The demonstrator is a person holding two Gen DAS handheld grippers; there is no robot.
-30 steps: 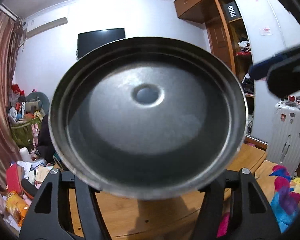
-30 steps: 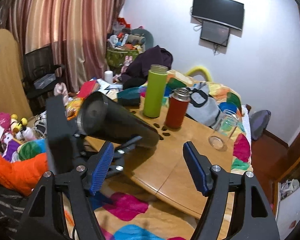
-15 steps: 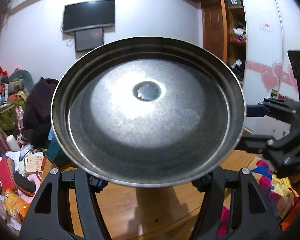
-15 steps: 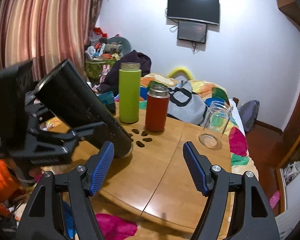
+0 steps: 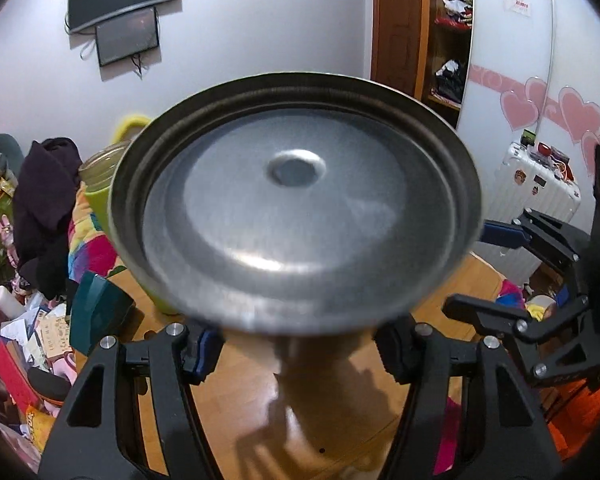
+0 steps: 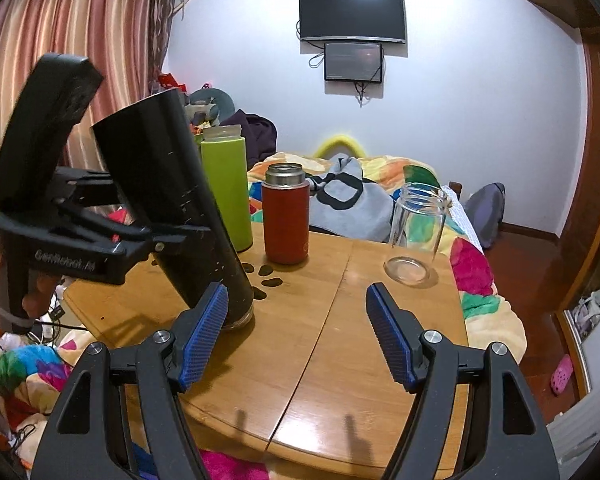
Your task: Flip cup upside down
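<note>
A tall black metal cup [image 6: 168, 196] is held upside down and tilted, its mouth end on the wooden table [image 6: 340, 320] and its base up to the left. My left gripper [image 6: 156, 236] is shut on its middle. In the left wrist view the cup's steel base [image 5: 296, 208] fills the middle, with my left gripper [image 5: 296, 348] clamped below it. My right gripper [image 6: 296, 336] is open and empty, just right of the cup's lower end; it also shows in the left wrist view [image 5: 500, 236].
On the table stand a green bottle [image 6: 226, 188], a red flask [image 6: 286, 216] and a clear glass jar [image 6: 416, 232]. Several small dark pieces [image 6: 266, 276] lie by the cup. A bed with colourful bedding [image 6: 380, 176] lies behind.
My left gripper has turned the cup from nearly lying flat to steeply tilted, mouth end down on the table. My right gripper has stayed open.
</note>
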